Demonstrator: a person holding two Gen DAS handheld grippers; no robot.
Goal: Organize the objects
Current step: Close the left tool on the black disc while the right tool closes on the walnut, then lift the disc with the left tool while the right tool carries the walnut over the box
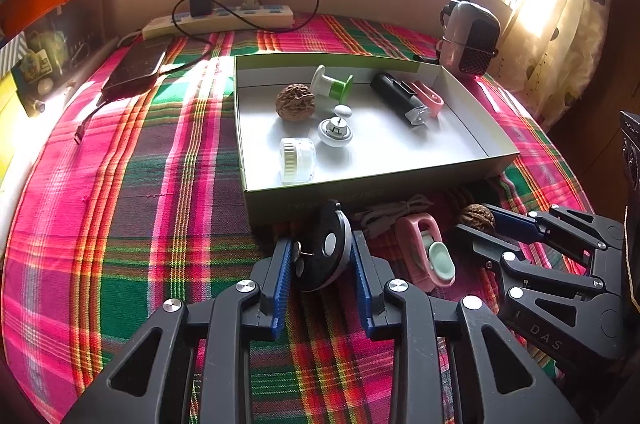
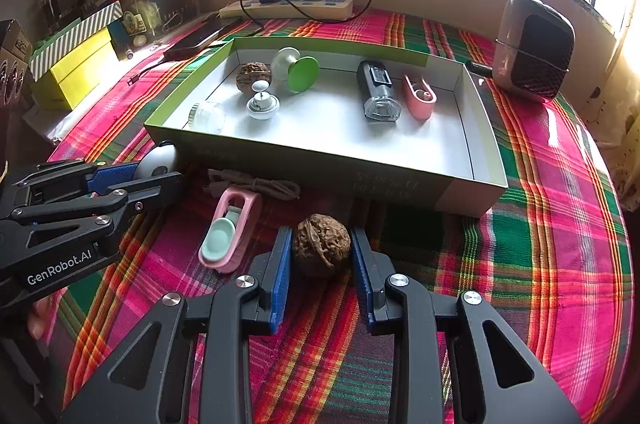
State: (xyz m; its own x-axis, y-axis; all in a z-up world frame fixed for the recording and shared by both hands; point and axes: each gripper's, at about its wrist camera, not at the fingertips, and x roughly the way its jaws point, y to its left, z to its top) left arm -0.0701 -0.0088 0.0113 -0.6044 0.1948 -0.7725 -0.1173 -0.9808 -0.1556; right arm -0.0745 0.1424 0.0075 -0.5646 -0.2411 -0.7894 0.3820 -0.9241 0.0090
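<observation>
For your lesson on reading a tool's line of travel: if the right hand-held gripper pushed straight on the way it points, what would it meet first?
The walnut already between the right hand-held gripper's pads; beyond it, probably the near wall of the green box, though depth is unclear.

- In the right wrist view the left gripper [image 2: 160, 170] covers most of the black-and-white disc [image 2: 158, 158]; only a white curve shows above its fingers.
- The corded bundle [image 2: 256, 184] beyond the pink clip lies in the box's shadow, too dark to identify.
- Lettering on the box's near wall [image 2: 384, 184] is blurred, unreadable.
- The left gripper's body runs off the picture's left edge.
</observation>
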